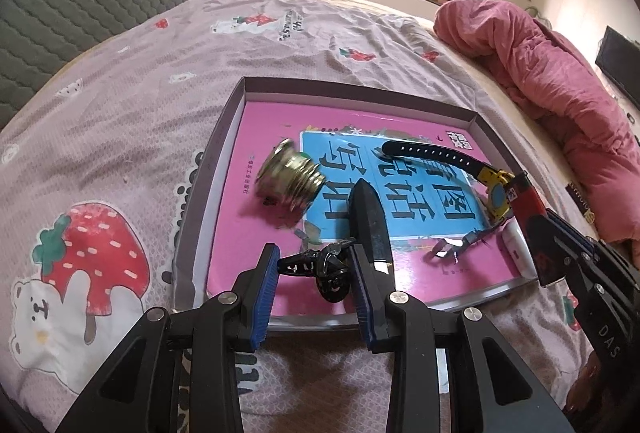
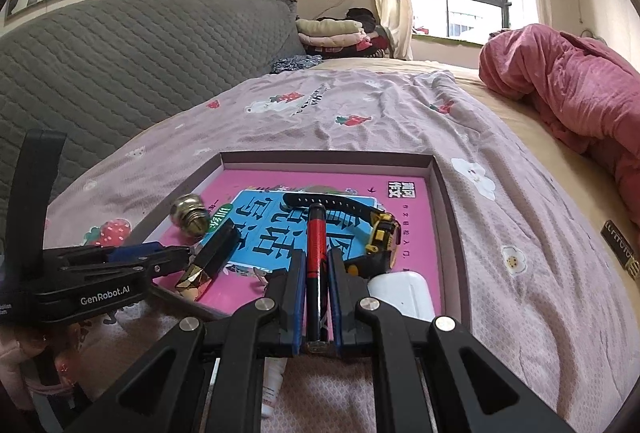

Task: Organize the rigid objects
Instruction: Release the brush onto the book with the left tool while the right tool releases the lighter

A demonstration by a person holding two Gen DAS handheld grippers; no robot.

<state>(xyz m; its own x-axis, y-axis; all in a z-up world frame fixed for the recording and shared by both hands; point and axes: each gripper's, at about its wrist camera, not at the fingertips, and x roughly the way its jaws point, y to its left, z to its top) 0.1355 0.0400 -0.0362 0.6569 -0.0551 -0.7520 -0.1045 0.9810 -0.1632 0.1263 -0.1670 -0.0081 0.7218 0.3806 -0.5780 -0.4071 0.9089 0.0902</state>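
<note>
A shallow box lid (image 1: pixel 236 101) (image 2: pixel 440 185) lies on the bed with a pink book (image 1: pixel 264 233) (image 2: pixel 408 225) inside. On the book lie a brass knob (image 1: pixel 286 175) (image 2: pixel 190 219), a black and gold bar (image 1: pixel 370 223) (image 2: pixel 212 253), a black hair clip (image 1: pixel 320 267), metal nail clippers (image 1: pixel 456 249), a yellow watch with black strap (image 1: pixel 452 163) (image 2: pixel 380 233) and a white case (image 2: pixel 400 293). My left gripper (image 1: pixel 314 275) is open above the hair clip. My right gripper (image 2: pixel 314 273) (image 1: pixel 560 245) is shut on a red and black pen (image 2: pixel 316 257) (image 1: pixel 528 201) over the box.
The bed has a pink strawberry-print sheet (image 1: pixel 160 93) (image 2: pixel 360 113). A rolled pink blanket (image 1: pixel 560 73) (image 2: pixel 580 93) lies at the right. A grey quilted headboard (image 2: pixel 120 53) and folded clothes (image 2: pixel 336 33) are at the back. A white tube (image 2: pixel 274 381) lies below my right gripper.
</note>
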